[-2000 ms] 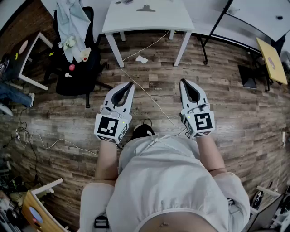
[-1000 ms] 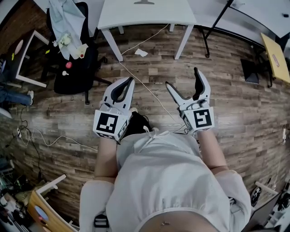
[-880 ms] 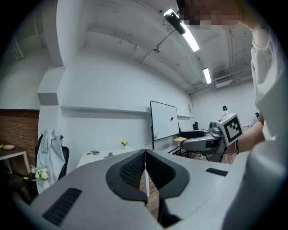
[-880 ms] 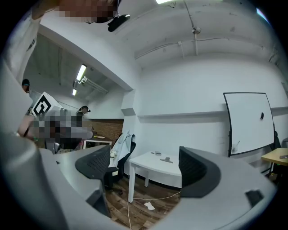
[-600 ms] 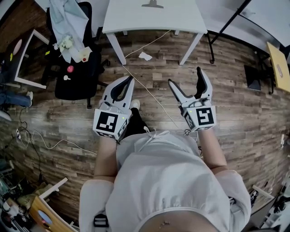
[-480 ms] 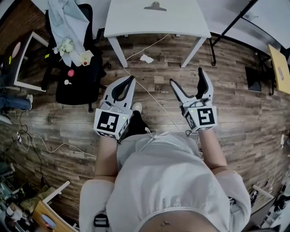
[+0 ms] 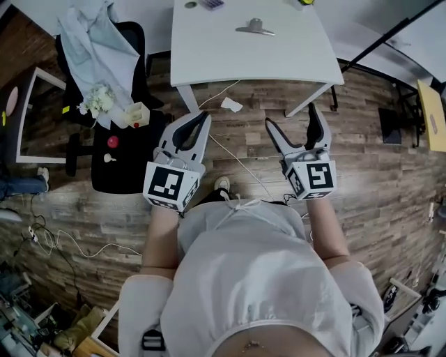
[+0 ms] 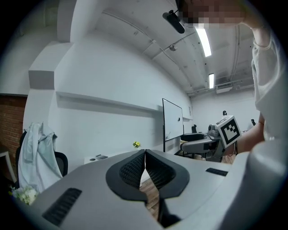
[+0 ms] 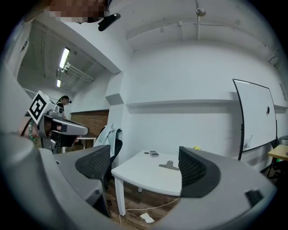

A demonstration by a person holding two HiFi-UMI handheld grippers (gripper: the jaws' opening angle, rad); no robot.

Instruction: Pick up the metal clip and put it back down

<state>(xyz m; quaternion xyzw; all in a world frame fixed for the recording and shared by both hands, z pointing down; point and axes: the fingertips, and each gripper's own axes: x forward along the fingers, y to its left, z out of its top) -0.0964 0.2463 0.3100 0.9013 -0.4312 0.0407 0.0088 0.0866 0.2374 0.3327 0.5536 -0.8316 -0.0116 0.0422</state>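
The metal clip (image 7: 254,28) lies flat on the white table (image 7: 244,59), far ahead of both grippers. In the right gripper view the clip (image 9: 170,166) shows on the tabletop (image 9: 144,177) between the two pads. My right gripper (image 7: 290,117) is held over the wooden floor short of the table, open and empty, and its pads (image 9: 96,165) stand wide apart. My left gripper (image 7: 203,117) is level with it to the left, shut on nothing. Its jaws (image 8: 145,153) meet in the left gripper view.
A black office chair (image 7: 115,150) draped with a pale garment (image 7: 90,42) stands left of the table. A white cable (image 7: 237,160) and a paper scrap (image 7: 231,105) lie on the floor. Small items (image 7: 211,3) sit at the table's far edge. Black desk legs (image 7: 383,38) rise at right.
The right gripper has opened; two seconds ago it was shut. The table and clip have come lower and closer in the head view. The left gripper has stayed shut.
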